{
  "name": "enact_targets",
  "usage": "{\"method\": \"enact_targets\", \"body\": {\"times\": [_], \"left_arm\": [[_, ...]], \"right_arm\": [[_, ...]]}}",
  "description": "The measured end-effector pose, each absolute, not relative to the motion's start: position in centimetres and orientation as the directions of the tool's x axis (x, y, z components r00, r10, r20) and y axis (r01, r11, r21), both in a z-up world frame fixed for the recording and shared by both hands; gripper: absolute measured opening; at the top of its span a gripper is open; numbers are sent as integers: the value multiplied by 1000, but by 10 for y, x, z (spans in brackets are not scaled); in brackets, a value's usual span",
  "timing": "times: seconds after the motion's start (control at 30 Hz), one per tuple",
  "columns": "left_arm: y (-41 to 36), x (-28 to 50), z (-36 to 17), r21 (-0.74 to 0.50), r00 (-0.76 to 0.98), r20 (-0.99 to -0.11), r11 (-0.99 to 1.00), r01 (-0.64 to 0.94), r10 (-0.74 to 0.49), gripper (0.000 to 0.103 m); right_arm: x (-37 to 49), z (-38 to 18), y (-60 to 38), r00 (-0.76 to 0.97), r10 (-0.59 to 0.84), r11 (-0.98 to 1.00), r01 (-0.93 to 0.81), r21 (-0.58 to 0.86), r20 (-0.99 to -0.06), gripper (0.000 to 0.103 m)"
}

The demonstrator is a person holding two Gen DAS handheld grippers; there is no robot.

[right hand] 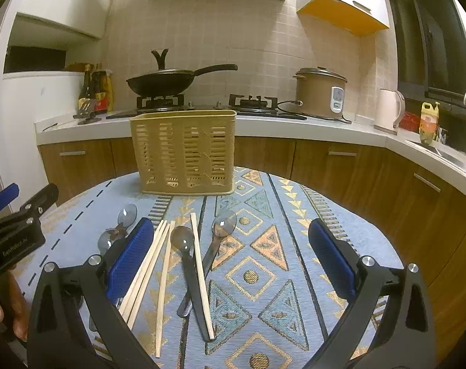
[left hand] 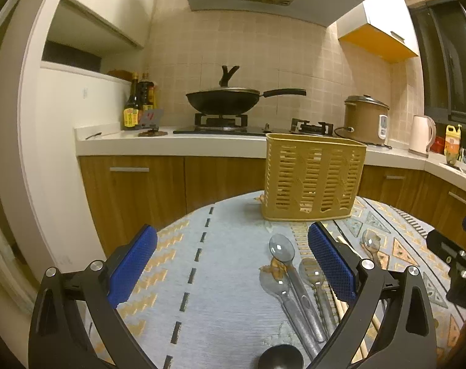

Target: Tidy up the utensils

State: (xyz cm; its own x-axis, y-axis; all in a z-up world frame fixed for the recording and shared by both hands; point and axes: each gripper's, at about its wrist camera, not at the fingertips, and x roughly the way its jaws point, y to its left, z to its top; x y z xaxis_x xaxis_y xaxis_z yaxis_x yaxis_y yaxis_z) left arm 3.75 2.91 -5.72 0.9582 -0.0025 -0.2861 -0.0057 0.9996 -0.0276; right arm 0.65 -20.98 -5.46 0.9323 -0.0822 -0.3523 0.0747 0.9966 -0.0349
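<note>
Round table under a blue-and-orange patterned cloth (right hand: pixel 263 264), kitchen counter behind. Slatted yellow utensil basket (right hand: pixel 183 150): upright at the cloth's far side. Wooden chopsticks (right hand: pixel 159 264): loose on the cloth, mixed with translucent grey spoons (right hand: pixel 183 240) lying bowl-end toward the basket; further spoons (left hand: pixel 283 250) in a cluster farther left. Left gripper (left hand: pixel 233 255): jaws wide, nothing between them. Right gripper (right hand: pixel 229 258): jaws wide, hovering over chopsticks and spoons, holding nothing.

Woven cloth (right hand: pixel 263 246) under glossy plastic spoons (right hand: pixel 183 240), wooden chopsticks (right hand: pixel 202 276).
</note>
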Motion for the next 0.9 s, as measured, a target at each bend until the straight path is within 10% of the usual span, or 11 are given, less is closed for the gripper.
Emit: {"method": "enact_targets", "body": {"times": [0.9], "left_arm": [[32, 40, -61, -51, 951, -308, 998, -20, 4, 96]], "right_arm": [[7, -56, -215, 933, -81, 997, 82, -10, -350, 97]]}}
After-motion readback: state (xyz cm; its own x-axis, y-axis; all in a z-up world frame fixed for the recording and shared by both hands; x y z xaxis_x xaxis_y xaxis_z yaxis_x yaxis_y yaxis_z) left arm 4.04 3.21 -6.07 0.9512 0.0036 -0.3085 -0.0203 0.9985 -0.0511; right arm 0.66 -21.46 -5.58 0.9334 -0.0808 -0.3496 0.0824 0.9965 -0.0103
